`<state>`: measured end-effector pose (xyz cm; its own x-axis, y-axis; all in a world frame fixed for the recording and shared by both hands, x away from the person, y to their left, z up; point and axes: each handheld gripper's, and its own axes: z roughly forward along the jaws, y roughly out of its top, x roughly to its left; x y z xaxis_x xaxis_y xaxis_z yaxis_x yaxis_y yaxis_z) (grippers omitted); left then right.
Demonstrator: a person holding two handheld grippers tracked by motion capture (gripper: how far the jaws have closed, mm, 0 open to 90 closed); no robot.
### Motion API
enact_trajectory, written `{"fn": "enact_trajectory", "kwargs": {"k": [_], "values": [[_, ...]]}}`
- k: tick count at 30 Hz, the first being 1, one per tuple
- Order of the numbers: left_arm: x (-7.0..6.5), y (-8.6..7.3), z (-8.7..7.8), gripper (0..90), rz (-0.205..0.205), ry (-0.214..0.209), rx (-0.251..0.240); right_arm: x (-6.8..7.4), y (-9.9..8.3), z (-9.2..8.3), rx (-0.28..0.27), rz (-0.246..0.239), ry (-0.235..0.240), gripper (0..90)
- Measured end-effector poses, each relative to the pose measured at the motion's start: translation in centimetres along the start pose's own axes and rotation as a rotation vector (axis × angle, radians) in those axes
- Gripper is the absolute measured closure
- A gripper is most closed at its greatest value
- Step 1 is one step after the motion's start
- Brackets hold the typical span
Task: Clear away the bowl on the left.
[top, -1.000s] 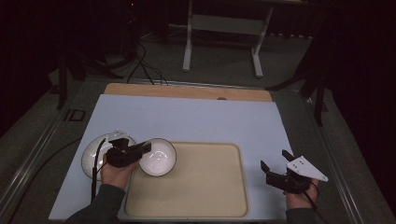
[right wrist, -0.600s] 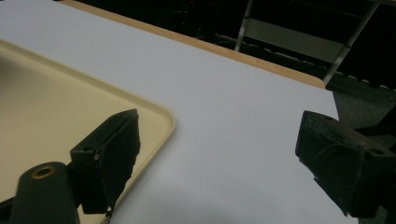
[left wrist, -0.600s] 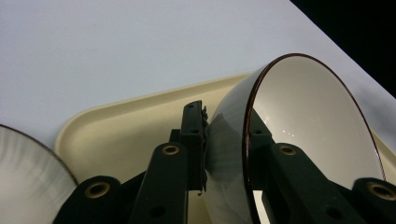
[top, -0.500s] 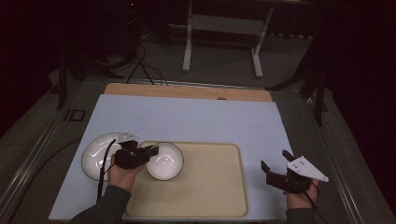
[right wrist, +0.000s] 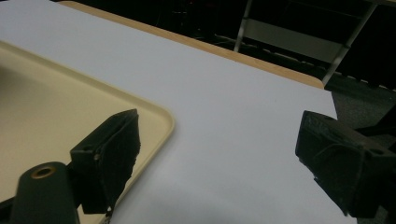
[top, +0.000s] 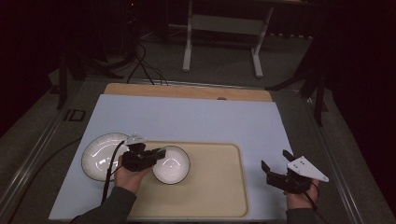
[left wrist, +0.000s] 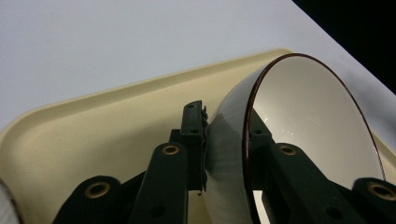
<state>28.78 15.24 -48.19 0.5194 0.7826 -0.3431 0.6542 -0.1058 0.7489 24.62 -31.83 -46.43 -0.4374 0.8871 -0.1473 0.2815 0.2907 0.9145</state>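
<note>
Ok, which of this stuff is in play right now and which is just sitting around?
In play:
left hand-held gripper, shut on the bowl's rim
bowl, over the tray
tray

Sitting around:
plate left of the tray
right hand-held gripper, open, holding nothing

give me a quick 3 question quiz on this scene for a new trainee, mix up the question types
1. True or false: the left gripper has its jaws shut on the rim of the white bowl.
2. Multiple choice: where does the white plate lie? A) in the middle of the tray B) on the blue mat, left of the tray C) under the right gripper
3. Fill in: the right gripper is held with its jaws ____ beside the right edge of the beige tray.

Key
1. True: in the left gripper view one jaw sits outside the bowl wall and one inside.
2. B
3. open
</note>
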Motion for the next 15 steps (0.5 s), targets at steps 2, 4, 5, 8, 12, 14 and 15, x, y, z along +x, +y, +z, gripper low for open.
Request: {"fn": "enact_trajectory", "kwargs": {"k": [2, 4, 5, 8, 12, 14, 15], "values": [[-0.2, 0.0, 0.2, 76.9, 0.003, -0.002, 0.007, 0.0, 0.0, 0.0, 0.000, 0.000, 0.000, 13.6], [-0.2, -0.1, 0.3, 76.9, 0.007, -0.004, 0.009, 0.0, 0.0, 0.0, -0.001, 0.001, -0.001, 13.6], [-0.4, -0.1, 0.5, 76.9, 0.008, -0.009, 0.015, 0.0, 0.0, 0.0, -0.002, 0.000, 0.000, 13.6], [-0.6, -0.3, 0.8, 76.9, 0.011, -0.012, 0.025, 0.0, 0.0, 0.0, -0.002, 0.001, -0.001, 13.6], [-0.6, -0.4, 1.0, 76.9, 0.015, -0.013, 0.035, 0.0, 0.0, 0.0, -0.003, 0.001, -0.002, 13.6], [-0.7, -0.5, 1.1, 76.9, 0.013, -0.012, 0.040, 0.0, 0.0, -0.1, -0.003, 0.003, -0.003, 13.6], [-0.6, -0.5, 1.2, 76.9, 0.011, -0.012, 0.040, 0.0, 0.0, -0.1, -0.003, 0.003, -0.003, 13.6]]}}
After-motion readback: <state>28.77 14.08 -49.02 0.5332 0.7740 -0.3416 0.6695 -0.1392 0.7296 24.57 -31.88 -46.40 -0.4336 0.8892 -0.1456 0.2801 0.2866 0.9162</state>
